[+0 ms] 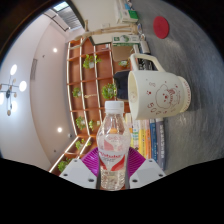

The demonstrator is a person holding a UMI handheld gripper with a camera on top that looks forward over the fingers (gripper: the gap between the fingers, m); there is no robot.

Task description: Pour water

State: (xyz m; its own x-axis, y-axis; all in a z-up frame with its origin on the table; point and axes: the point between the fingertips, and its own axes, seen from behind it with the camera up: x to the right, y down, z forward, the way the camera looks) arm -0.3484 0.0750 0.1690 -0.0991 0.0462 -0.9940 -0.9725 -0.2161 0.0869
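Note:
A clear plastic water bottle with a red and white label and a white cap stands between my fingers, its cap pointing away from me. My gripper is shut on the bottle's lower body, with the magenta pads pressed to both sides. A cream mug with a cartoon print and a handle on its left side sits just beyond and to the right of the bottle's cap. The whole scene appears tilted, so the bottle is held at a lean towards the mug.
A wooden shelf unit with several small green plants stands behind the bottle. A colourful striped surface lies below the mug. A red round object is beyond the mug. Ceiling lights show far left.

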